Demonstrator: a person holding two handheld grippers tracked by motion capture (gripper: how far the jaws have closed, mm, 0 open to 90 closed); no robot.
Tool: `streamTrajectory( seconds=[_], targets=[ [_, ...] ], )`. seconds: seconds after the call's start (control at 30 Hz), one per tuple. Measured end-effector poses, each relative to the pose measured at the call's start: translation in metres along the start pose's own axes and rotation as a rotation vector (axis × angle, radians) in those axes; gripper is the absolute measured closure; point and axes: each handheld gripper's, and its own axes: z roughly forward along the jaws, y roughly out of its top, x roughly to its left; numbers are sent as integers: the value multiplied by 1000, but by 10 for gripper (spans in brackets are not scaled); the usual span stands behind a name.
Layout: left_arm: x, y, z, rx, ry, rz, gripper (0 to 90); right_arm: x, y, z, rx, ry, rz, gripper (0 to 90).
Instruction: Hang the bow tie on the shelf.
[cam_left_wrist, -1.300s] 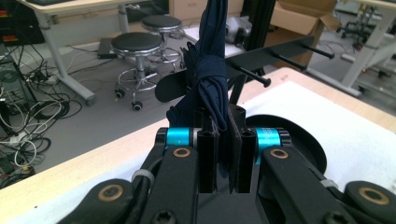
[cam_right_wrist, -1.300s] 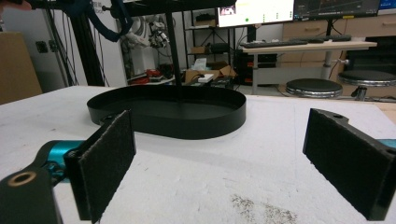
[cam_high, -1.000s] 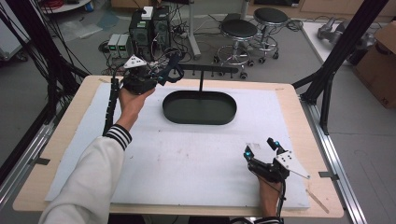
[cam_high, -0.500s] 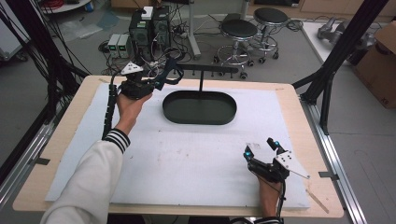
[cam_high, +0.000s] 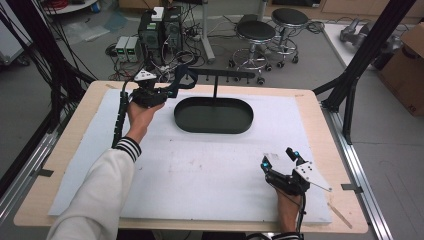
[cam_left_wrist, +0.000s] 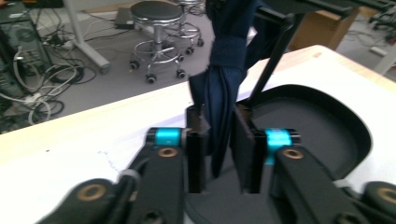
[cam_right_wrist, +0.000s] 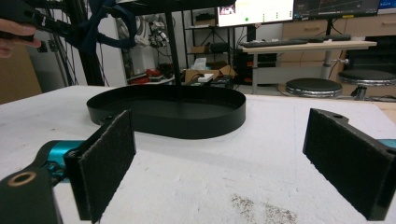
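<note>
While your left tool (cam_high: 172, 89) is clamped on a dark blue strap (cam_left_wrist: 224, 84), you hold it high at about 11 o'clock on the bench (cam_high: 310, 107), just left of the black tray (cam_high: 213, 115). In the left gripper view the strap runs up between the two pads and loops over the rack bar (cam_high: 220, 75) above the tray, so the raised hold looks meant to keep the cloth taut and hooked on the bar's left end, not slack in the tray. A thin post (cam_high: 215, 89) carries that bar from the tray's far edge, which is probably why you approach from the side and not across it. Your right tool (cam_high: 281, 161) rests low at about 5 o'clock, well apart from the tray, jaws spread wide with nothing between the pads (cam_right_wrist: 107, 165). I judge it is parked there to stay clear of the left arm's work.
</note>
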Motion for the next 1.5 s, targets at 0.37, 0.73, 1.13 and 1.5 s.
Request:
streamTrajectory(
  seconds=[0.37,0.73,1.13,1.5],
  targets=[
    [1,-3,-7,73,38,53,212,1,0,0,2,5,-2,84],
    [16,-49,-83,-100,-64,112,157,0,0,0,2,6,-7,84],
    [16,-141,-151,-279,-67,149,156,0,0,0,3,-7,6,84],
    [24,-178,-174,-375,-69,78,155,2,0,0,1,-11,-18,84]
  ],
)
